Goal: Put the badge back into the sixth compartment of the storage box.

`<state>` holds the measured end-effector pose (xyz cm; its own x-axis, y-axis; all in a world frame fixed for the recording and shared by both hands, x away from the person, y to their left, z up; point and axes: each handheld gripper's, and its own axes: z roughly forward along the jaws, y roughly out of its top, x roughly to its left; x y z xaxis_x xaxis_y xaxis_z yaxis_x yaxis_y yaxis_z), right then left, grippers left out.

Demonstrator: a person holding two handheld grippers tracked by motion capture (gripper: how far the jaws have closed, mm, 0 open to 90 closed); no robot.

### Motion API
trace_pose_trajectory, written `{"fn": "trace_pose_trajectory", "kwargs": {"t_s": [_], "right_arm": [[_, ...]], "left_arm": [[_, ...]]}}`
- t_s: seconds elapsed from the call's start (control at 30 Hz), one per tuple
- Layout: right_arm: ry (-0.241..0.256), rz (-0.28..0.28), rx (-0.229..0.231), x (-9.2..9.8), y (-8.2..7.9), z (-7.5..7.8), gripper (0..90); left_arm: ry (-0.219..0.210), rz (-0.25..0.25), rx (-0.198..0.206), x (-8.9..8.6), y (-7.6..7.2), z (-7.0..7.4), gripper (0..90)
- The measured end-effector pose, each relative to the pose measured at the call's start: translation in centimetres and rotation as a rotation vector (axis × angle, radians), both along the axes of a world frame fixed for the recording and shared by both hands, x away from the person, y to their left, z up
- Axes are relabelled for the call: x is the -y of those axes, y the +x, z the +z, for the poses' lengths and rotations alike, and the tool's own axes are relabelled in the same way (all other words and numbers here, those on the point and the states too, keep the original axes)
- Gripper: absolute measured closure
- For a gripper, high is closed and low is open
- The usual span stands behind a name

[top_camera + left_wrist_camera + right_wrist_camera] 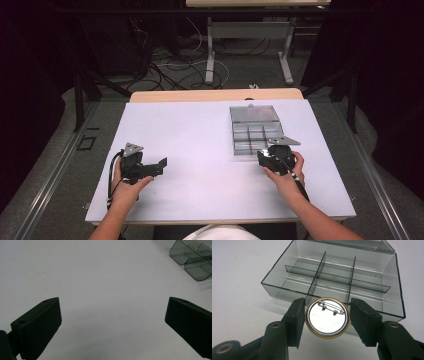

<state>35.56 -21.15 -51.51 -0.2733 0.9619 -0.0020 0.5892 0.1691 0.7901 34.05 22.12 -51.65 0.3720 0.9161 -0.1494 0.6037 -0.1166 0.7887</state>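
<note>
Right gripper [327, 315] clenched on badge [327, 317], pin side up, at box [372, 277] near edge; I judged: lift clear over wall before release. Left gripper [112, 322] released, idle near worktop's [200, 130] left edge.

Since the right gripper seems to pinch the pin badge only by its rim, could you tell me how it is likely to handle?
The pin badge looks like a thin, stiff metal disc, so probably light and rigid. Held edge-on in the right gripper, its smooth round rim could slip or swivel. Set down on edge it might roll; the pin clasp may snag the compartment box dividers.
</note>
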Motion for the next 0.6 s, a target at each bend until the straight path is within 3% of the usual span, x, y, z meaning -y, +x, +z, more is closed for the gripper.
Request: {"fn": "trace_pose_trajectory", "kwargs": {"t_s": [0.3, 0.6], "right_arm": [[0.016, 0.023, 0.003, 0.1, 0.7, 1.5, 46.5], [0.040, 0.038, -0.026, -0.1, 2.0, 2.7, 46.5]], "left_arm": [[0.002, 0.000, -0.005, 0.0, 0.0, 0.0, 1.0], [-0.001, 0.001, 0.001, 0.0, 0.0, 0.0, 1.0]]}}
